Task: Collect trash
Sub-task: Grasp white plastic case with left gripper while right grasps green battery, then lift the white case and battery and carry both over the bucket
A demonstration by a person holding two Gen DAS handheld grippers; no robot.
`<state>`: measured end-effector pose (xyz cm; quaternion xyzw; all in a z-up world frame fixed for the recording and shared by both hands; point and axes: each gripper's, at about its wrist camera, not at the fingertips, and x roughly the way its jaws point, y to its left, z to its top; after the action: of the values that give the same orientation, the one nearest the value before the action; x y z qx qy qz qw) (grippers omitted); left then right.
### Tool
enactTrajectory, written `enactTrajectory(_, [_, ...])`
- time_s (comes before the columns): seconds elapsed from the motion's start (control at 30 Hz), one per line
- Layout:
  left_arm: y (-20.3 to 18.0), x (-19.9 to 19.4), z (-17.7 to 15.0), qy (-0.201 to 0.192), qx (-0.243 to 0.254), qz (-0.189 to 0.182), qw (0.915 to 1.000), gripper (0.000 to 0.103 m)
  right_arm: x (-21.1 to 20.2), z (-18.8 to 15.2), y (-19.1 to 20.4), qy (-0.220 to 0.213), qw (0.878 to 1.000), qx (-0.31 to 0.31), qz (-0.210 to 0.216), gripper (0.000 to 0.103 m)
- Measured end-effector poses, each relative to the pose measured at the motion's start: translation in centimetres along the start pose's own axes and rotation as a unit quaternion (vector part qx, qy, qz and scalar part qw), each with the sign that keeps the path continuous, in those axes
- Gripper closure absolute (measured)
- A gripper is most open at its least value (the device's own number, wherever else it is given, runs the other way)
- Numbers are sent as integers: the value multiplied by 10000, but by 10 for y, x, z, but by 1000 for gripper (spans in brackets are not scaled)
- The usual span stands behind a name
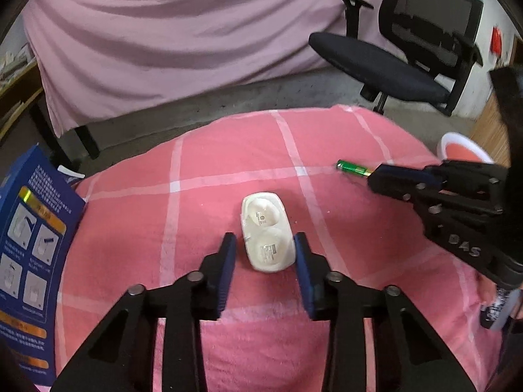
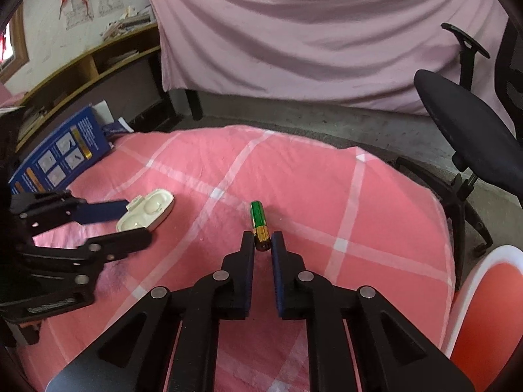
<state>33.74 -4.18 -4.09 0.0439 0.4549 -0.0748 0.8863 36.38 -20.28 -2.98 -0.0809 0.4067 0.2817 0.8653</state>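
A white plastic blister tray (image 1: 266, 230) with two round wells lies on the pink checked cloth (image 1: 228, 170). My left gripper (image 1: 265, 249) is open with its blue pads on either side of the tray's near end; it also shows in the right wrist view (image 2: 130, 222) around the tray (image 2: 147, 213). A green and gold battery (image 2: 260, 223) lies on the cloth. My right gripper (image 2: 262, 241) has its pads closed against the battery's near end. In the left wrist view the battery (image 1: 351, 167) sticks out of the right gripper (image 1: 376, 176).
A blue printed box (image 1: 29, 245) stands at the table's left edge, also in the right wrist view (image 2: 62, 153). A red bin with a white rim (image 2: 487, 310) is at the right. A black office chair (image 1: 408, 49) and a pink draped sheet (image 1: 163, 32) stand beyond the table.
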Motion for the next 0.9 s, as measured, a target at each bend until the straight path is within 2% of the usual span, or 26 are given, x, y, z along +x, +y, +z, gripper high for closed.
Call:
enactTrajectory(0.1, [-5,3,-1,12,101,145,9998,78,-4,0,3,-130,9999,-8,-44,95])
enactTrajectory(0.33, [-4,-4,-11,-118,-69,115,9998,78,-19,-4,4,-432,9990,88,-27,95])
enactTrajectory(0.47, [-6,-16,-15,-344,-224,118,9991,78,-37,-9,5,-829,9965,107,-24,95])
enactTrajectory(0.63, [-13,-43,-17,-1020,-376,86,9940,78,-65,-16,7,-1569,9874,106,-182,95])
enactTrajectory(0.77, [-22,-69,-11,-1637,-431,117,9855,78,-97,-23,6,-2334,9716,125,-365,95])
enactTrajectory(0.9, [-33,-96,-5,-2228,-418,82,9739,78,-125,-29,7,-2913,9543,113,-655,95])
